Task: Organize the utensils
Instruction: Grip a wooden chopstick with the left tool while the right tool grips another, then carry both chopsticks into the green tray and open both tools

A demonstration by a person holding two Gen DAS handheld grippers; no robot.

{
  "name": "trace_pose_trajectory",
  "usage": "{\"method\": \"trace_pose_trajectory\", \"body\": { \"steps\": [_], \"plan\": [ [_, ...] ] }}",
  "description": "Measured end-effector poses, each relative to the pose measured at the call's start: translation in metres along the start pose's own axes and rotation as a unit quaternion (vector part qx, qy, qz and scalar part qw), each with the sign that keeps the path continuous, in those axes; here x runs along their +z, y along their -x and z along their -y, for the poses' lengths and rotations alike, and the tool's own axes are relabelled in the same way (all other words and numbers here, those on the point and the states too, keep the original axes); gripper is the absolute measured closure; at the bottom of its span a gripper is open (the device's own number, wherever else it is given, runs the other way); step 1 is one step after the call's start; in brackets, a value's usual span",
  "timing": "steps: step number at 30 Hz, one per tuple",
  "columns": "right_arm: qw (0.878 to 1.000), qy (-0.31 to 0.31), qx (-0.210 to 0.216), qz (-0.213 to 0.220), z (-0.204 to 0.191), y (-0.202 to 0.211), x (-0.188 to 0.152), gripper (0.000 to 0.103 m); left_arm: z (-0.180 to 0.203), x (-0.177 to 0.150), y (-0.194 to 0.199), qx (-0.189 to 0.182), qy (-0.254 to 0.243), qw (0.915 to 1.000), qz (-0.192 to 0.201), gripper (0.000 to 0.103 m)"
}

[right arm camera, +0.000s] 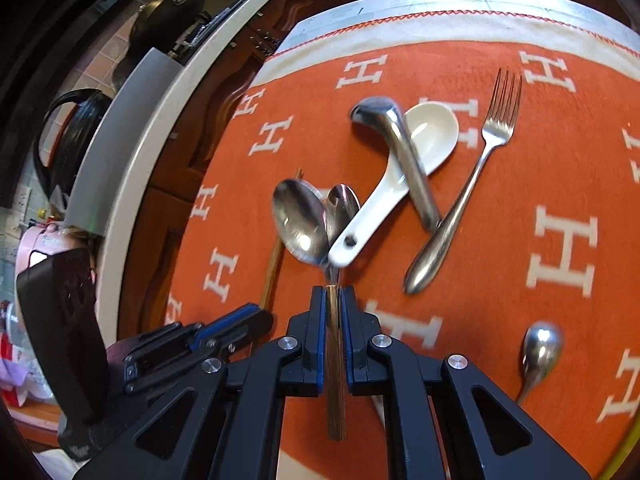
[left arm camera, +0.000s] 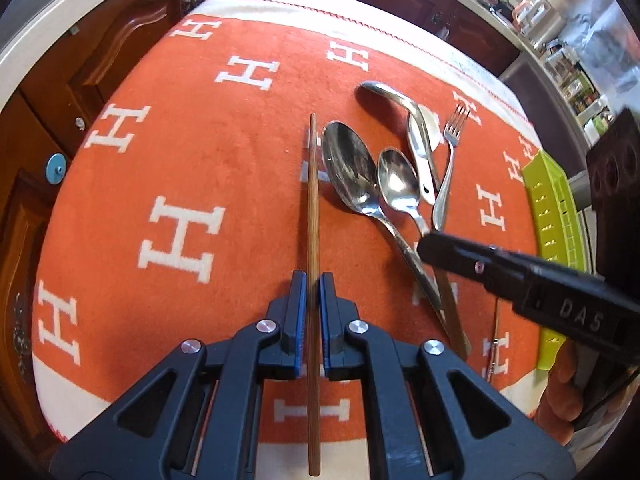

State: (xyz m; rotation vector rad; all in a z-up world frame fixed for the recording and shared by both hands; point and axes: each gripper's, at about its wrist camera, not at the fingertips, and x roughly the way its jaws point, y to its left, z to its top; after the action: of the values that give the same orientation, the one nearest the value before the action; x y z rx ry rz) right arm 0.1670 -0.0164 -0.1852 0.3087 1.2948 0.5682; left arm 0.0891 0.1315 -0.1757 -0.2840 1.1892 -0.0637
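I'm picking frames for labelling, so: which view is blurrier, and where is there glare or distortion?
Right wrist view: motion blur smears the fork, the white spoon and the H letters; the big spoon shows glare. Left wrist view: sharp, with bright reflections in the big spoon and the small spoon. Both views: fisheye bends the cloth edge and the counter.

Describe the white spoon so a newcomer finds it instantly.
Start at the orange blanket with white H letters, then find the utensil cluster near its middle. The white ceramic soup spoon lies there under a steel ladle handle, left of the fork. It is the only non-metal spoon, with a hole in its handle.
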Motion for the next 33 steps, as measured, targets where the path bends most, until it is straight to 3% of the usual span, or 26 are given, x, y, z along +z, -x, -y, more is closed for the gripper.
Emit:
{"method": "trace_pose_trajectory", "body": {
  "steps": [8,15,22,33],
  "plan": [
    [0.999,0.031,0.019,0.032,-0.026,0.04,-0.021,0.097,0.007,-0.003,0.04,-0.009,-0.002,0.9994,0.034,0.099],
    [0.997,0.029,0.012,0.075,-0.029,0.095,-0.036,0.097,0.044,-0.01,0.081,-0.031,-0.039,0.9964,0.068,0.099],
    [0.991,-0.014,-0.02,0.129,0.008,0.167,-0.064,0.097,0.102,-0.014,0.1,-0.062,-0.091,0.991,0.077,0.099],
    [0.97,-0.095,-0.097,0.204,0.091,0.27,-0.112,0.097,0.211,-0.005,0.093,-0.106,-0.154,0.9809,0.054,0.099]
  ]
}}
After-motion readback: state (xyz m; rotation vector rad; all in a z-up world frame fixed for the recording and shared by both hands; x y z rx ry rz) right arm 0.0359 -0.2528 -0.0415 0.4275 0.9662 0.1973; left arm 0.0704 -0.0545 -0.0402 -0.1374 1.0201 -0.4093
